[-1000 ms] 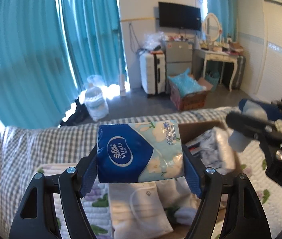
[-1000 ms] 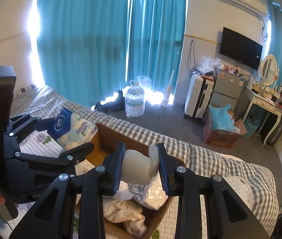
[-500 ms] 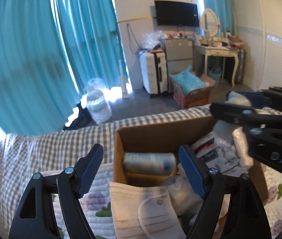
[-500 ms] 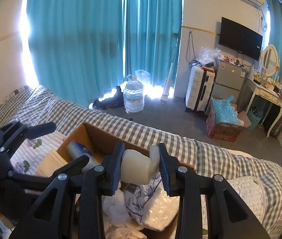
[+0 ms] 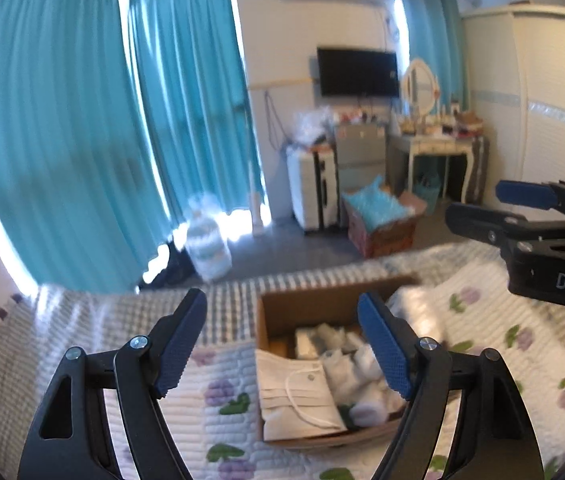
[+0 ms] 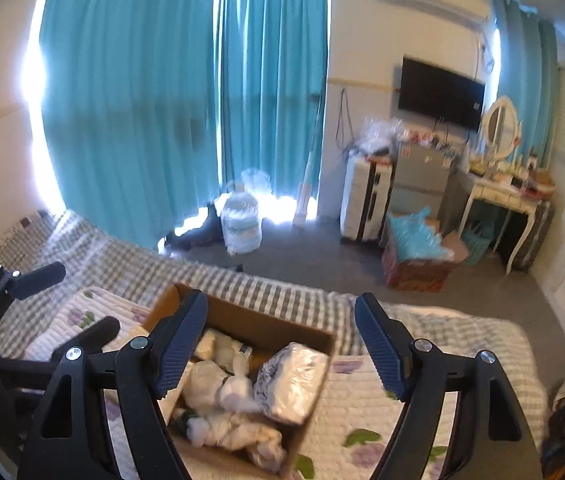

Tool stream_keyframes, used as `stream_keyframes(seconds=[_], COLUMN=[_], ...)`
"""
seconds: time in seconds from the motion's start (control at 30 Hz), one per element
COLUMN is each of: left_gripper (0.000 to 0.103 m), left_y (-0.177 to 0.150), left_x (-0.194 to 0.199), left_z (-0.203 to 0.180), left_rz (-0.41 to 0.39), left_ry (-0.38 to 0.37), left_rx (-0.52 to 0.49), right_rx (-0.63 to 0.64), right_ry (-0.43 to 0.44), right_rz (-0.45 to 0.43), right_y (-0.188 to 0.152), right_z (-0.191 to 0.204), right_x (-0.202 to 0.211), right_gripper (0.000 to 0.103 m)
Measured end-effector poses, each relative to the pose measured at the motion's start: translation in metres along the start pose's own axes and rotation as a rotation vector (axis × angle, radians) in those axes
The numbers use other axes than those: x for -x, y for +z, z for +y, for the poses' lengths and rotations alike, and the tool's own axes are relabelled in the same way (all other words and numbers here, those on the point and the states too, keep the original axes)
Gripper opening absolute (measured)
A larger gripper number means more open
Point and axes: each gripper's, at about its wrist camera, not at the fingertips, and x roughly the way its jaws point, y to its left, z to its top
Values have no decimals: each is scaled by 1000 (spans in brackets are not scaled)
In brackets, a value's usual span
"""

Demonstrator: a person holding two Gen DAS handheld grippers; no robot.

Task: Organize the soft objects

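Left wrist view: left gripper and right gripper hover spread wide, empty, above the filled cardboard box, apparently having finished packing.

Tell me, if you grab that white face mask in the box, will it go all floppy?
Probably floppy: the face mask looks thin, flat and pleated, lying over the edge of the cardboard box. It likely weighs almost nothing. Its thin ear loop could snag on the soft white things beside it.
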Motion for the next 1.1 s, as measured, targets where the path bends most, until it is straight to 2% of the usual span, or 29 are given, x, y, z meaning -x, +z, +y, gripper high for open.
stream_keyframes(seconds=[0.1, 0.13, 0.17, 0.23, 0.33, 0.43, 0.57, 0.73, 0.87, 0.93, 1.0, 1.1], left_gripper=[79, 82, 90, 91, 91, 92, 96, 96, 96, 96, 96, 96], left_y=[20, 23, 27, 31, 31, 23, 5, -32, -66, -86, -103, -124], left_x=[58, 76, 92, 131, 173, 200, 206, 182, 146, 122, 107, 85], left_z=[0, 0, -1, -2, -3, -3, 5, 11, 15, 15, 15, 15], left_rz=[-89, -117, -142, -219, -283, -331, -366, -361, -328, -290, -249, -194], left_ry=[-4, -6, -5, -2, 10, 29, 2, 32, 42, 45, 42, 87], left_rx=[11, 13, 13, 9, 0, -2, 12, 42, 103, 118, 111, 100], right_rx=[10, 12, 17, 32, 52, 53, 38, 23, -77, -113, -96, -70], right_ry=[-19, -25, -27, -35, -51, -49, -40, -79, -88, -98, -133, -188], right_rz=[-66, -95, -109, -136, -182, -221, -282, -328, -379, -359, -341, -309], right_y=[12, 14, 14, 14, 9, 1, -19, -54, -88, -107, -126, -154], right_z=[-1, 0, 1, 5, 13, 18, 27, 37, 34, 34, 37, 37], right_x=[62, 89, 108, 143, 190, 227, 257, 257, 233, 209, 186, 151], right_gripper=[85, 86, 87, 89, 95, 103, 103, 103, 103, 103, 103, 103])
